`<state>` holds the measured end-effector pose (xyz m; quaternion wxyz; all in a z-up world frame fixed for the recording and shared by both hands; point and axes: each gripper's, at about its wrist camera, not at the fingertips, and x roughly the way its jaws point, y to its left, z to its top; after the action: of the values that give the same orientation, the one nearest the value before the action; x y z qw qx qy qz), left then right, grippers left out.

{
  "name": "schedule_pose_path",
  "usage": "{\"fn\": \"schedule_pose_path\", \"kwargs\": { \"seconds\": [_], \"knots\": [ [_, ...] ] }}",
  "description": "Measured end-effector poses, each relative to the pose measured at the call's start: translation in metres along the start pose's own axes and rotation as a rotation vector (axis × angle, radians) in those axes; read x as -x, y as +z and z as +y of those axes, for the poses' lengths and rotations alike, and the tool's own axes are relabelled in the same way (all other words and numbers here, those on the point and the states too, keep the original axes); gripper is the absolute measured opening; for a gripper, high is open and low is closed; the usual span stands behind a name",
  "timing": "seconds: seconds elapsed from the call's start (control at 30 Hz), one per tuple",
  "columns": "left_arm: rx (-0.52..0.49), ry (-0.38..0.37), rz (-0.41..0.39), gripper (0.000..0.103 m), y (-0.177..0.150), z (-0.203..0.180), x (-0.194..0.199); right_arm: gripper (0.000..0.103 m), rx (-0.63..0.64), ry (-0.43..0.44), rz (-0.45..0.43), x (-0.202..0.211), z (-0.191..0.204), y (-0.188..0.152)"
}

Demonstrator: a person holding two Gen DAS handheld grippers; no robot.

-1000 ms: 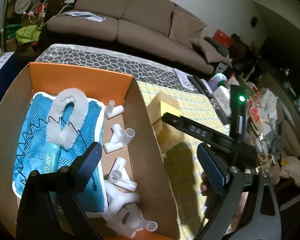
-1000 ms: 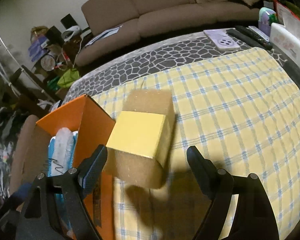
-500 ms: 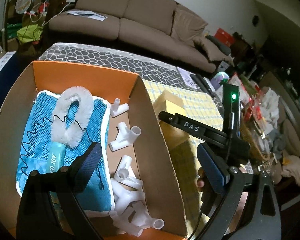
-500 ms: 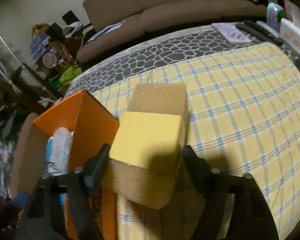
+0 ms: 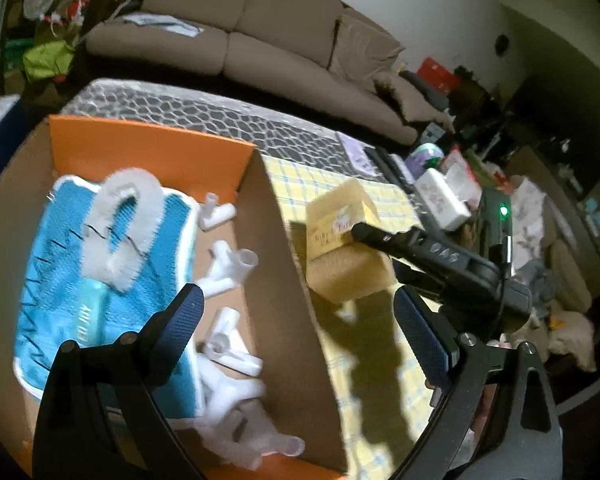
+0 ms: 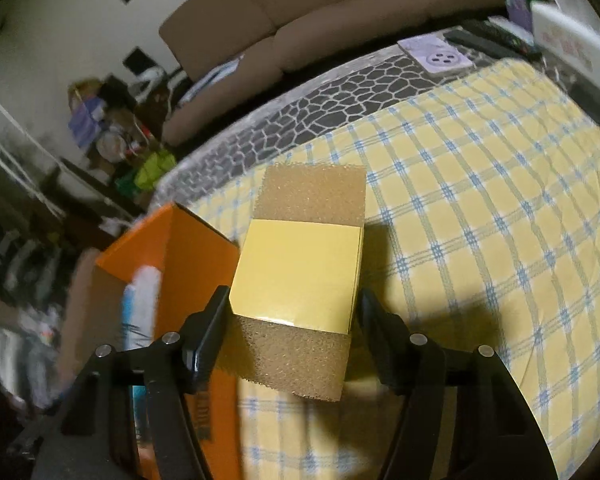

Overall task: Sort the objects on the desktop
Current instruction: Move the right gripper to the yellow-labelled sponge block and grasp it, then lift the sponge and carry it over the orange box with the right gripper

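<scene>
Sponge block (image 6: 300, 284) with yellow paper band, near worktop's left edge beside cardboard box (image 5: 284, 280), straddled by closing right hand-held gripper (image 6: 292, 320) for lifting; left hand-held gripper (image 5: 296, 316) spread apart, empty, above box.

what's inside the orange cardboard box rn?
Inside the orange cardboard box: a blue mesh pouch with a white fluffy loop brush lying on it, and white plastic pipe fittings beside it. Whatever lies under the pouch is covered.
</scene>
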<state>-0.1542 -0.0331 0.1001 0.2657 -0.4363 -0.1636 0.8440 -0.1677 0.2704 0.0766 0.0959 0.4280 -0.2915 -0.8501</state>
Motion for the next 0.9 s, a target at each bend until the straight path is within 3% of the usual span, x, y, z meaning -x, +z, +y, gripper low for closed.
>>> {"fn": "schedule_pose_path", "kwargs": {
  "seconds": [0.23, 0.4, 0.67, 0.73, 0.8, 0.9],
  "knots": [
    [0.015, -0.107, -0.009, 0.096, 0.001, -0.003, 0.0, 0.065, -0.13, 0.308, 0.001, 0.039, -0.008, 0.008],
    [0.018, -0.177, -0.028, 0.102, 0.003, -0.007, 0.004, 0.065, -0.094, 0.423, 0.035, 0.05, 0.014, 0.006],
    [-0.039, -0.144, -0.045, 0.102, 0.002, -0.018, 0.002, 0.065, -0.077, 0.51, 0.122, 0.034, 0.048, -0.007],
    [-0.083, -0.107, -0.05, 0.102, 0.001, -0.025, 0.002, 0.065, -0.074, 0.529, 0.15, 0.027, 0.059, -0.012],
    [-0.122, -0.019, -0.07, 0.103, -0.001, -0.03, 0.002, 0.066, -0.058, 0.539, 0.175, 0.023, 0.074, -0.02],
    [-0.089, 0.034, -0.109, 0.102, 0.001, -0.021, 0.008, 0.066, -0.038, 0.545, 0.192, 0.021, 0.083, -0.026]
  ]
}}
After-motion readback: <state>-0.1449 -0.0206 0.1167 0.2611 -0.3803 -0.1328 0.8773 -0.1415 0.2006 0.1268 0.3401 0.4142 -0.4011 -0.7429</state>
